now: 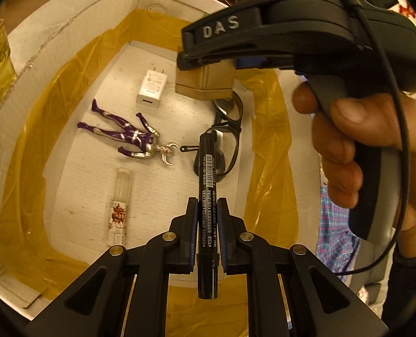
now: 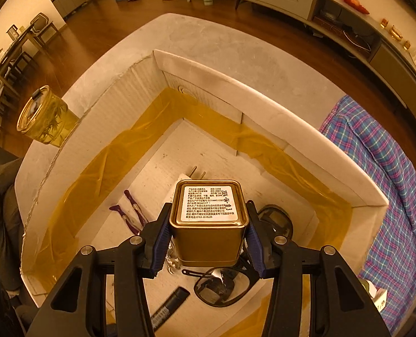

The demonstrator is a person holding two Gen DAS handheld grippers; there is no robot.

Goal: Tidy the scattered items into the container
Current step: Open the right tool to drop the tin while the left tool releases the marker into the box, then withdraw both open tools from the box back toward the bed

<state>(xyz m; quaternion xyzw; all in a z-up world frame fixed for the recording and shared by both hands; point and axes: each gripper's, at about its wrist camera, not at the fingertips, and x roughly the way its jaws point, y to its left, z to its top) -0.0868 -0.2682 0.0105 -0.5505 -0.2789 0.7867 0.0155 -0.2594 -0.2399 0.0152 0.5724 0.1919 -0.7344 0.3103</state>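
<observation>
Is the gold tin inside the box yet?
Not yet. The right claw holds the gold tin in the air above the box, over the glasses.

Left gripper [image 1: 207,210] clamps a black marker [image 1: 207,196] above the cardboard box [image 1: 76,14]. On the box floor: toy figure [image 1: 129,136], white charger [image 1: 151,88], glasses [image 1: 230,129]. Right gripper [image 1: 205,64] holds a tin [image 1: 205,82] above the glasses.

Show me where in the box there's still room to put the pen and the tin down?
Inside the box, bare floor lies left of the toy figure and charger, and in the far corner beyond the charger. The right side is crowded by the glasses. The tube fills the near left. The pen and tin hang above.
</observation>
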